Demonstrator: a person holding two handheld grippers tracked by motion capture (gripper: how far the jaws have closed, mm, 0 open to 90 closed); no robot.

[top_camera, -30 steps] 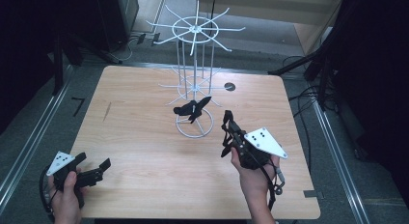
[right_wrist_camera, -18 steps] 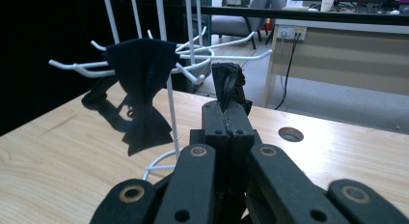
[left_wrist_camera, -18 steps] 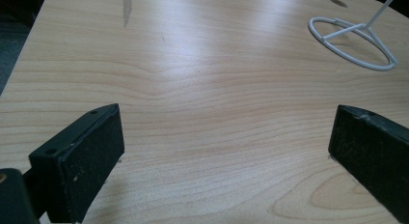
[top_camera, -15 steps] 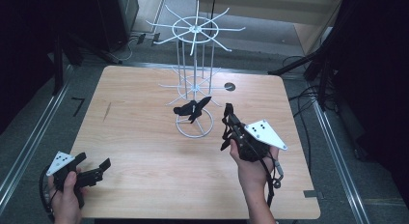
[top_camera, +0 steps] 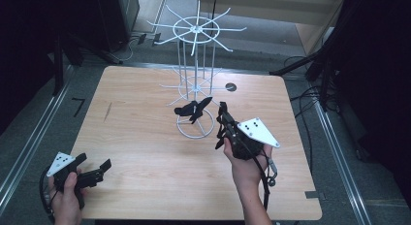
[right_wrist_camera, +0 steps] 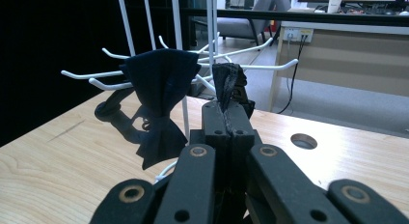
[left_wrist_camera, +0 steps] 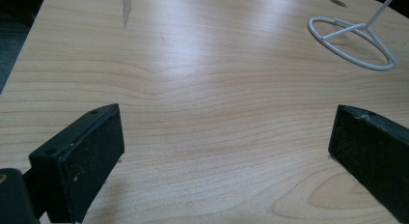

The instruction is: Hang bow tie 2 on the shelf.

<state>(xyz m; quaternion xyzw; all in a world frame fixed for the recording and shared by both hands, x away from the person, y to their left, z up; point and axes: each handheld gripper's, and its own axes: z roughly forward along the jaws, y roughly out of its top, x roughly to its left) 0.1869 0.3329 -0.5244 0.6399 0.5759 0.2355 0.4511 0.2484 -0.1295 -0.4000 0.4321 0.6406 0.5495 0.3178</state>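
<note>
Your right gripper (top_camera: 222, 119) has its jaws clenched on a dark bow tie (right_wrist_camera: 230, 84), pinched by a fold so that most of the fabric stands clear above the tips; held this way, its strap or loop is probably left free to slip over a hook. You carry it just right of the white wire rack (top_camera: 195, 84), which stands on a ring base near the middle of the desk (top_camera: 145, 152), toward the far edge. A second bow tie (top_camera: 193, 109) already hangs from a low hook on the rack, so the one in your jaws is likely meant for a neighbouring hook. Your left gripper (top_camera: 92, 169) waits with jaws released and nothing between them, low over the desk's near left corner, clear of the work. Count: two bow ties (one hung, one held), one rack with two visible tiers of radial hooks, two grippers, and one round hole (top_camera: 230, 87) in the desk behind the rack.
</note>
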